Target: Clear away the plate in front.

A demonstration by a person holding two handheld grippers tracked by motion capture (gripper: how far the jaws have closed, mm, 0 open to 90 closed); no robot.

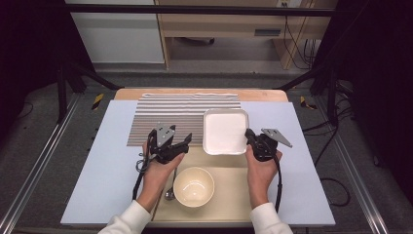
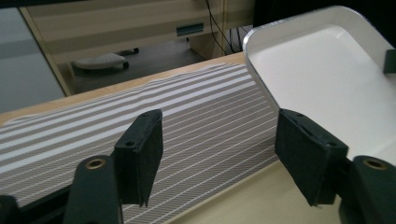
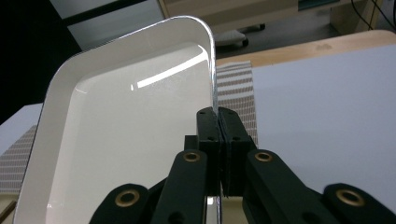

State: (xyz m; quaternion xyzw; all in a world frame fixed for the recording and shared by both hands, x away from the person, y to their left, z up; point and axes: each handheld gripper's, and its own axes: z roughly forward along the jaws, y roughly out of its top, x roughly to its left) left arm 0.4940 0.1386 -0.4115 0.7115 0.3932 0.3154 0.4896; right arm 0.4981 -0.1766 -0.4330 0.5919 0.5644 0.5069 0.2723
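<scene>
At the lower middle of the right gripper view the right gripper (image 3: 218, 122) is seen clamped on the right rim of the white square plastic tray (image 3: 116, 140), which stretches to the upper left, while the left gripper (image 2: 219, 154) is held wide with nothing between its jaws, that tray (image 2: 322, 79) lying at its upper right.

white tray (image 1: 225, 131) with a glossy inside; cream bowl (image 1: 193, 186); cloth (image 1: 165, 114) in thin grey-brown and white stripes; pale lavender-blue sheet (image 1: 107, 165) over a light wood table (image 1: 146, 92); beige mat (image 1: 229, 190); black grippers, left (image 1: 171, 142) and right (image 1: 254, 140), with brass rivets; white sleeves (image 1: 127, 218).
</scene>
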